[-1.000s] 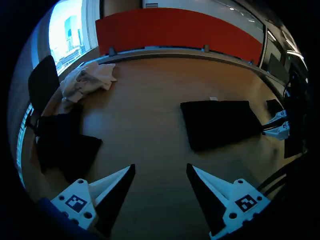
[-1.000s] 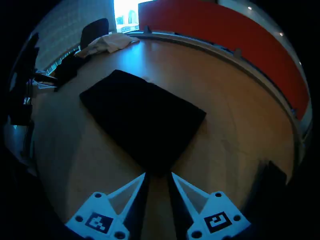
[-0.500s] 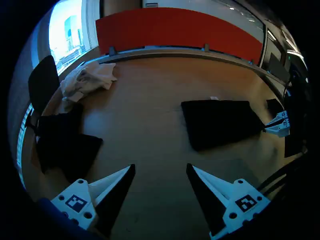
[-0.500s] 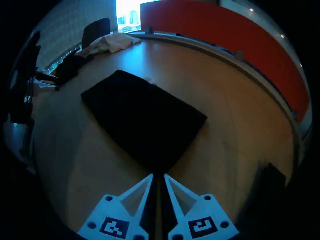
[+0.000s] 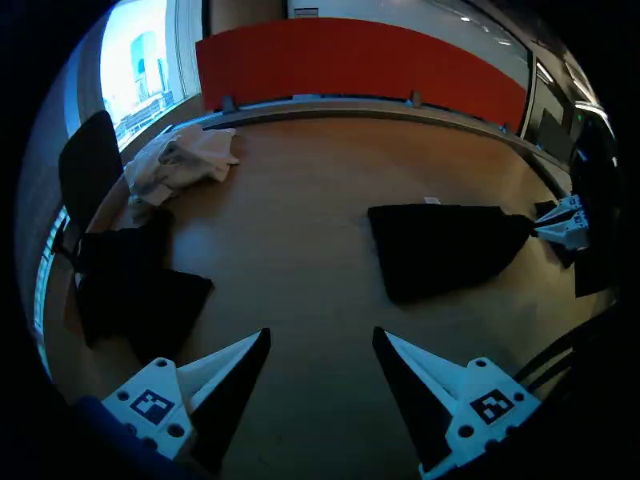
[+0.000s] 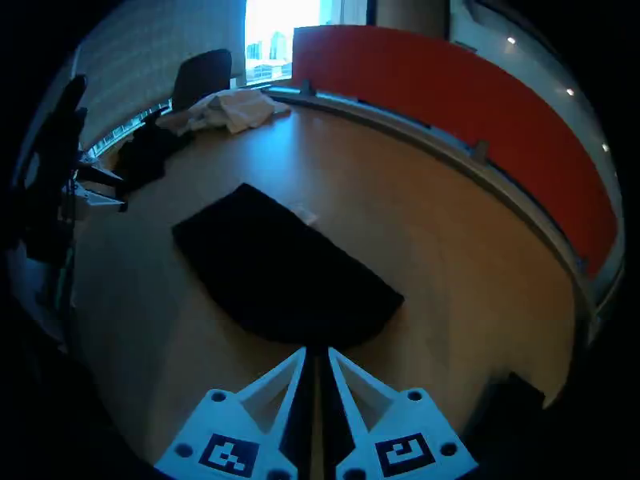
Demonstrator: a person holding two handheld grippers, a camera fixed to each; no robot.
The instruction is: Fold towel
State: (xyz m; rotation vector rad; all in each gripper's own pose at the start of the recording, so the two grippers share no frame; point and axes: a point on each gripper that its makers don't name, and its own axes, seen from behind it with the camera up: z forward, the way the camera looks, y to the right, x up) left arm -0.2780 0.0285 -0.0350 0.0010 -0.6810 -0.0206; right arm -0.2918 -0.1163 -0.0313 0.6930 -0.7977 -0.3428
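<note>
A black towel (image 5: 440,248) lies on the wooden table (image 5: 304,200), right of centre in the left gripper view. My left gripper (image 5: 320,336) hovers open above bare table, well short of the towel, with nothing between its fingers. My right gripper (image 5: 538,232) shows at the towel's far right corner, pinching that corner and holding it raised. In the right gripper view the same towel (image 6: 280,272) spreads away from my right gripper (image 6: 316,350), whose fingers are shut on the near corner, which is lifted off the table (image 6: 416,224).
A heap of white cloth (image 5: 180,156) lies at the table's back left, also seen as a white cloth (image 6: 228,108). Dark clothing (image 5: 132,288) sits at the left edge beside a black chair (image 5: 88,164). A red partition (image 5: 360,60) bounds the far side.
The right gripper closed on the towel's near corner and raised it, so the towel's edge now slopes up and its outline has narrowed. The left gripper has stayed put.
</note>
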